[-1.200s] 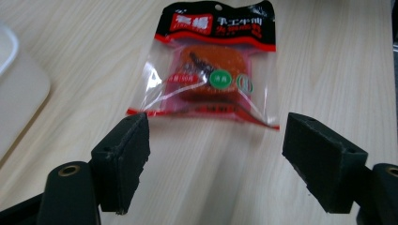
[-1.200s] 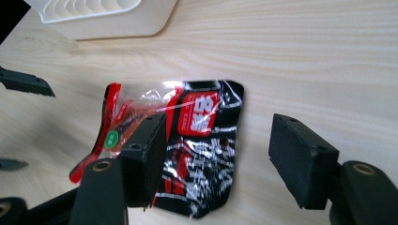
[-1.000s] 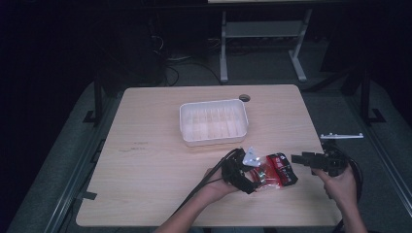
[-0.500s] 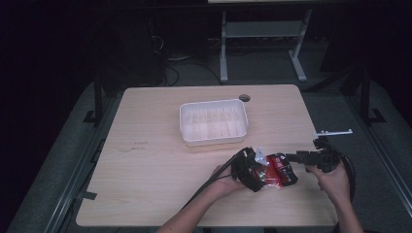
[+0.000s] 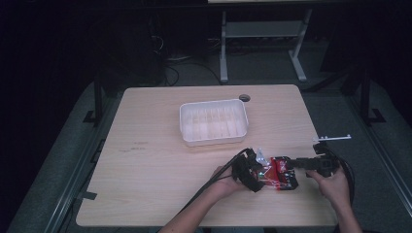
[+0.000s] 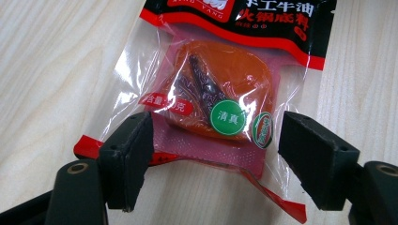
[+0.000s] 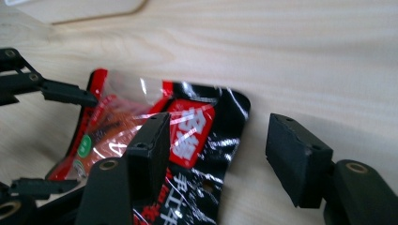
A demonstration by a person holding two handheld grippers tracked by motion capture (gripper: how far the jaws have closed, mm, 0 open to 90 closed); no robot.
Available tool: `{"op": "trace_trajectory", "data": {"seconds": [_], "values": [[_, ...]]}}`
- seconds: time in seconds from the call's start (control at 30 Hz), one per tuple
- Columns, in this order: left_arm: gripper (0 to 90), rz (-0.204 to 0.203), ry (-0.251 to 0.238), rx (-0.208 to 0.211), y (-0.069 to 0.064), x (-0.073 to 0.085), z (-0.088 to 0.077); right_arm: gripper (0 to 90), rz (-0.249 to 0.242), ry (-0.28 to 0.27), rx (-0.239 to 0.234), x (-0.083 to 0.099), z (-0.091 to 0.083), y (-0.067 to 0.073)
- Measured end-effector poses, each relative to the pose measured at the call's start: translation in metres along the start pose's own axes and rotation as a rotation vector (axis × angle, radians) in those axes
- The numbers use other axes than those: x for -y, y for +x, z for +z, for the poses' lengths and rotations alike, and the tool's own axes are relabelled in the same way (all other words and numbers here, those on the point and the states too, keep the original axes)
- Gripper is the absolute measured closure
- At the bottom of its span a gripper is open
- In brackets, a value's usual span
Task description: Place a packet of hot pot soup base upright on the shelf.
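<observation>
sauce packet (image 6: 220, 101) flat on table (image 5: 155, 194), near front edge, between both grippers; left gripper (image 6: 213, 154) jaws wide, straddling packet's clear end; right gripper (image 7: 213, 150) jaws wide over black end; risk: slick film slips from pads, or opposing pulls tear seal.

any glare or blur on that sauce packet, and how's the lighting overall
High view: the table is lit while the surroundings fall to near black; the packet is small and soft. Left gripper view: sharp, with white glare streaks on the packet's clear film. Right gripper view: glare on its glossy black end, and the near jaws look slightly blurred.
</observation>
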State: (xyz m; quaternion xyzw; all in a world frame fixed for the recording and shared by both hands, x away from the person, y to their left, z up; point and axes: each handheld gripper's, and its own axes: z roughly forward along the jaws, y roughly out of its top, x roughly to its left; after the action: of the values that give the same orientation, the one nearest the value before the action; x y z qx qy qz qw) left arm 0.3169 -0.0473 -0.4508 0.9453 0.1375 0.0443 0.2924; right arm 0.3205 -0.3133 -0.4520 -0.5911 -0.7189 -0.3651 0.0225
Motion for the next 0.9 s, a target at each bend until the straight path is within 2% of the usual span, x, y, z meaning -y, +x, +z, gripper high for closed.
{"op": "trace_trajectory", "data": {"seconds": [0.13, 0.23, 0.33, 0.4, 0.5, 0.63, 0.73, 0.8, 0.83, 0.87, 0.9], "values": [[29.0, -0.004, -0.001, -0.002, -0.001, 0.001, 0.000, 41.8, 0.030, 0.012, -0.025, 0.010, -0.001, -0.002], [29.7, -0.004, -0.004, -0.004, -0.001, 0.002, 0.000, 47.7, 0.048, 0.005, -0.064, 0.017, -0.005, -0.001], [31.1, -0.007, -0.004, 0.001, -0.001, 0.003, 0.000, 50.3, 0.049, 0.016, -0.082, 0.017, -0.004, 0.001], [31.9, -0.009, -0.004, 0.001, -0.001, 0.003, 0.000, 52.1, 0.041, 0.038, -0.074, 0.017, 0.000, 0.001], [32.1, -0.014, -0.004, -0.002, -0.002, 0.003, 0.000, 53.9, 0.019, 0.065, -0.087, 0.018, 0.005, 0.003], [32.3, -0.021, -0.001, -0.001, -0.001, 0.004, 0.001, 61.0, 0.003, 0.079, -0.125, 0.019, 0.008, 0.006], [32.4, -0.025, -0.001, -0.001, -0.001, 0.005, 0.001, 70.8, 0.003, 0.074, -0.154, 0.019, 0.007, 0.007], [32.4, -0.033, -0.009, 0.004, -0.001, 0.006, 0.001, 81.7, 0.018, 0.056, -0.176, 0.018, 0.005, 0.007], [32.4, -0.033, -0.009, 0.004, -0.001, 0.006, 0.001, 81.7, 0.018, 0.056, -0.176, 0.018, 0.005, 0.007], [32.3, -0.030, -0.004, 0.003, 0.000, 0.006, 0.000, 85.4, 0.033, 0.039, -0.206, 0.018, 0.002, 0.007], [32.3, -0.032, -0.009, 0.005, 0.000, 0.007, 0.000, 85.4, 0.033, 0.039, -0.206, 0.018, 0.002, 0.007]]}}
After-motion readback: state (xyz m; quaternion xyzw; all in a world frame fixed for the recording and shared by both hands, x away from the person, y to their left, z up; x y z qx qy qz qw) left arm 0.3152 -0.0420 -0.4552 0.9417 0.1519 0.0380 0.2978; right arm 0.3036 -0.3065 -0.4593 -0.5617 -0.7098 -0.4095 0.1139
